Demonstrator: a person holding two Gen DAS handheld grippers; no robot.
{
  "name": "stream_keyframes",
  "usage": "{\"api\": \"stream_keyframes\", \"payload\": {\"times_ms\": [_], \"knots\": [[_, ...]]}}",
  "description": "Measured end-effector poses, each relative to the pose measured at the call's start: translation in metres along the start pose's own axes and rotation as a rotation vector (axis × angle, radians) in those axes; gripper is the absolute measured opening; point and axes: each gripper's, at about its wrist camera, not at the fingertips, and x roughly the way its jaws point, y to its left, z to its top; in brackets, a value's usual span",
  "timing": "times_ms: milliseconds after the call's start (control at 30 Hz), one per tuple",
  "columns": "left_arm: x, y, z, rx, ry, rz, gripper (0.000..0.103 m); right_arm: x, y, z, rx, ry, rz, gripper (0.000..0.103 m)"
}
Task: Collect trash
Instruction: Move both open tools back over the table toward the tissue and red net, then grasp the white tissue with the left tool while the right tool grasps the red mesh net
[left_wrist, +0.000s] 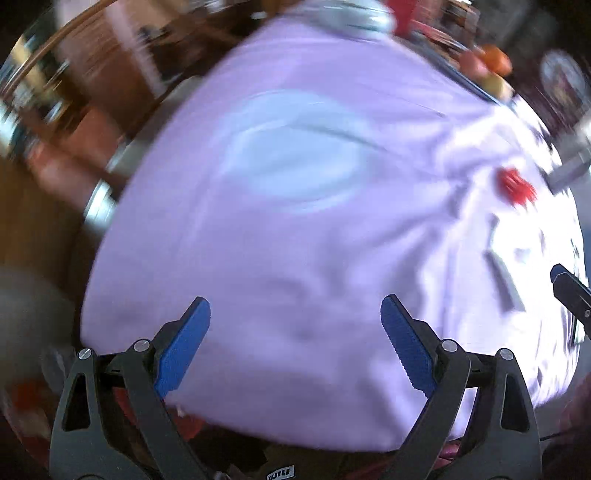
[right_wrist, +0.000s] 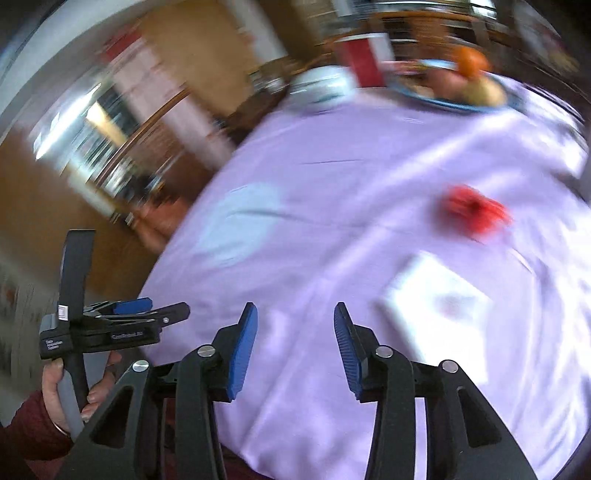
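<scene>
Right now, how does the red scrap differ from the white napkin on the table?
The red scrap is small, crumpled and irregular; the white napkin is larger, flat and roughly square. The scrap lies farther from the right gripper; the napkin lies nearer. Both rest on the lilac cloth, untouched, and both are blurred.

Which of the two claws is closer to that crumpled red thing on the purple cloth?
Right, probably. The right claw is open over the cloth, with the red thing ahead to its right. The left claw, also open, is farther left, nearer the table's edge.
</scene>
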Motion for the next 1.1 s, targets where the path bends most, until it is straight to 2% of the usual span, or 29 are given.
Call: {"api": "stream_keyframes", "payload": {"times_ms": [167,300,533,667,867,1100], "knots": [[0.01,-0.06,0.02,0.172,0.003,-0.054,0.09,-0.025,-0.056,-0.032,0.183,-0.049,-0.073,0.045],[0.017,-0.106,0.023,0.296,0.012,-0.091,0.09,-0.042,-0.086,-0.053,0.265,-0.085,-0.124,0.045],[0.028,-0.185,0.026,0.499,0.012,-0.125,0.09,-0.07,-0.112,-0.076,0.349,-0.143,-0.172,0.047],[0.036,-0.221,0.018,0.593,0.012,-0.118,0.09,-0.077,-0.125,-0.088,0.393,-0.152,-0.183,0.047],[0.054,-0.242,0.013,0.638,0.049,-0.107,0.09,-0.095,-0.142,-0.108,0.441,-0.169,-0.196,0.048],[0.079,-0.263,0.008,0.657,0.077,-0.058,0.09,-0.101,-0.159,-0.116,0.47,-0.168,-0.194,0.048]]}}
